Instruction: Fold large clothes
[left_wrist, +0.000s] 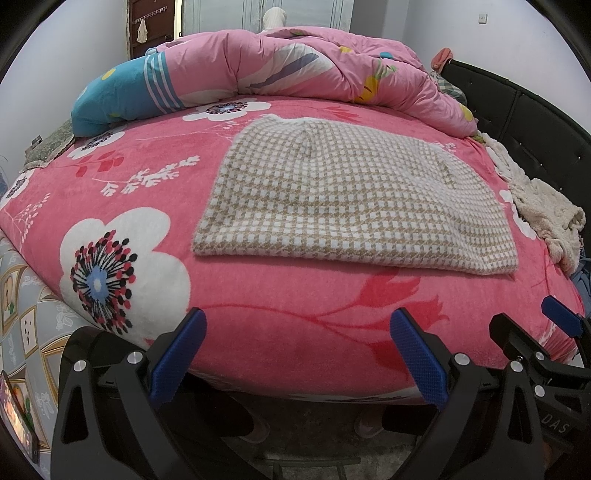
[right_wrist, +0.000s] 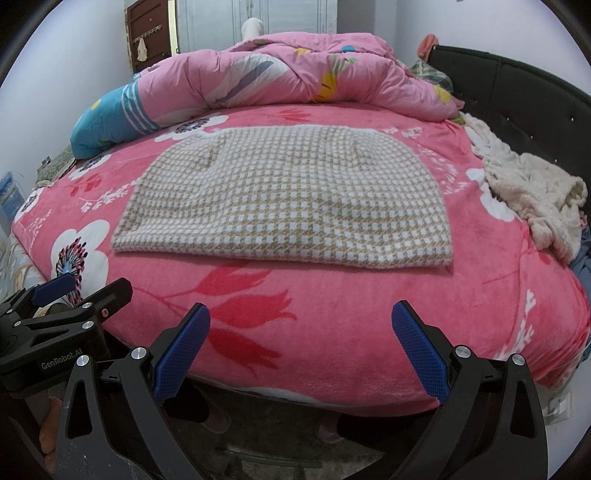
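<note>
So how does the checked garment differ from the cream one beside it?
The checked garment lies flat with a straight near edge, mid-bed; the cream garment sits crumpled in a heap at the right edge, by the headboard. The checked one has a tan-and-white pattern; the cream one is plain and fluffy. Both rest on the pink blanket, untouched by either gripper.

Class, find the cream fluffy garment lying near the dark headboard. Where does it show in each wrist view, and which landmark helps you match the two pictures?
Left wrist view: cream fluffy garment at the far right edge, right of the checked garment.
Right wrist view: cream fluffy garment at the right, more fully shown, beside the dark headboard.
Shared landmark: the checked garment lying flat on the pink floral blanket.
</note>
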